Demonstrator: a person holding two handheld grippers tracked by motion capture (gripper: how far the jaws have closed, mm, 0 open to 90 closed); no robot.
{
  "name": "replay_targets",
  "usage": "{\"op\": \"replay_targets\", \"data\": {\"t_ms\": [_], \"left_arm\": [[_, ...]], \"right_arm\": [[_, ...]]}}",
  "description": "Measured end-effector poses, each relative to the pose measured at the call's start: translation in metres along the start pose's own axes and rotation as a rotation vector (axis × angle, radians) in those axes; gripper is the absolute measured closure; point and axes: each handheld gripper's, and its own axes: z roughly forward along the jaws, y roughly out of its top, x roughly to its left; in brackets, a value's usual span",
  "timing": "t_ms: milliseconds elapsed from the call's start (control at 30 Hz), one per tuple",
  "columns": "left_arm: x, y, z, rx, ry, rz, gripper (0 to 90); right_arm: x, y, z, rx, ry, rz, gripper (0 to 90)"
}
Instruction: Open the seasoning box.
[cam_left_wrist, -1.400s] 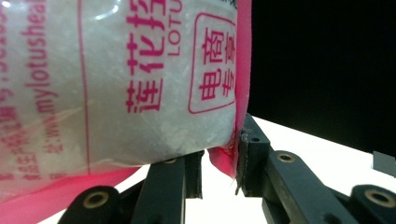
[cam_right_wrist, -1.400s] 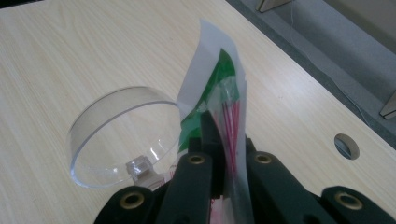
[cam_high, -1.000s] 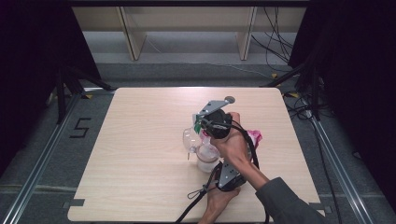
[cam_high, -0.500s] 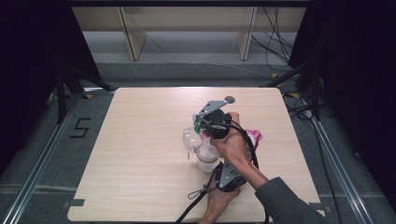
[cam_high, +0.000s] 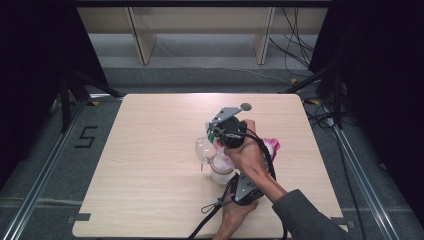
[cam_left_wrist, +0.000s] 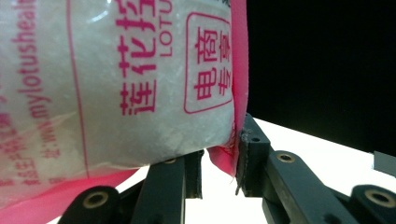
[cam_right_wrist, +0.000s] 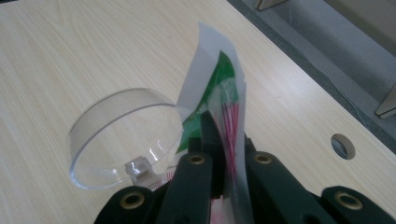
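In the right gripper view, the right gripper (cam_right_wrist: 219, 154) has its fingers (cam_right_wrist: 210, 135) pressed together on the top edge of a plastic bag (cam_right_wrist: 219, 93), a clear film with green and red print that stands up out of the grip. Just left of those fingers lies a clear round lid (cam_right_wrist: 123, 135) with a small square tab on its near rim; it sits open, beside the bag's edge, over the pale wooden worktop (cam_right_wrist: 70, 46). A round hole (cam_right_wrist: 343, 145) in the worktop shows far to the right.

In the left gripper view, the left gripper (cam_left_wrist: 219, 172) has its fingers (cam_left_wrist: 250, 154) only a little apart, and the pink bottom seam of the same bag (cam_left_wrist: 116, 79) hangs down between them. The right finger touches the seam; whether the left one presses it I cannot tell. The bag is full of white grains and carries pink lettering.

From the high view, the right gripper (cam_high: 222, 132) is at the middle of the worktop (cam_high: 150, 150), held in a hand (cam_high: 247, 155) that reaches in from the near right. The bag (cam_high: 270, 147) shows pink just right of that hand. A white jar (cam_high: 220, 170) stands below the gripper, with its clear lid (cam_high: 202, 147) swung open to the left. The left gripper (cam_high: 245, 189) sits near the near edge, just behind the jar, held in the other hand (cam_high: 235, 217).
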Motion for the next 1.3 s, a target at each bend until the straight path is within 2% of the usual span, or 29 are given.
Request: {"op": "replay_targets", "data": {"t_ms": [167,233,433,600,800,967,1000,1033,1133,1167,1267,1300], "left_arm": [[0.0008,0.0016,-0.0002,0.004,-0.007,0.000,74.5],[0.0006,0.0020,0.0009,-0.005,-0.004,-0.005,74.5],[0.0002,0.0030,0.0026,-0.010,-0.005,-0.008,74.5],[-0.0007,0.0039,0.0029,-0.002,-0.009,-0.013,74.6],[-0.0024,0.0044,0.0046,-0.005,-0.008,0.004,74.6],[-0.0025,0.0043,0.0059,-0.009,-0.011,-0.009,74.7],[-0.0023,0.0043,0.0061,-0.008,-0.011,-0.010,74.7],[-0.0021,0.0043,0.0062,-0.007,-0.013,-0.010,74.7],[-0.0020,0.0041,0.0063,-0.005,-0.013,-0.007,74.7],[-0.0018,0.0043,0.0062,-0.007,-0.012,-0.008,74.7],[-0.0014,0.0045,0.0060,-0.006,-0.013,-0.009,74.7],[-0.0014,0.0045,0.0062,-0.006,-0.017,-0.007,74.7]], "right_arm": [[0.0012,0.0028,-0.0015,0.008,0.003,0.006,90.0],[0.0006,0.0035,-0.0010,0.011,-0.006,-0.011,90.0],[0.0013,0.0046,-0.0012,0.023,0.001,0.011,90.0],[0.0006,0.0047,-0.0001,0.018,-0.002,-0.024,90.0],[0.0004,0.0038,-0.0031,0.025,-0.005,-0.006,90.0],[0.0000,0.0043,-0.0034,0.027,-0.001,-0.007,90.0],[0.0005,0.0044,-0.0024,0.028,-0.013,-0.008,90.0],[0.0006,0.0047,-0.0021,0.034,0.000,-0.012,90.0],[0.0018,0.0051,-0.0001,0.042,0.000,-0.017,90.0],[0.0022,0.0056,-0.0004,0.046,0.008,-0.003,90.0],[0.0009,0.0061,0.0005,0.041,-0.003,-0.017,90.0],[0.0011,0.0063,0.0018,0.044,0.006,-0.021,90.0]]}}
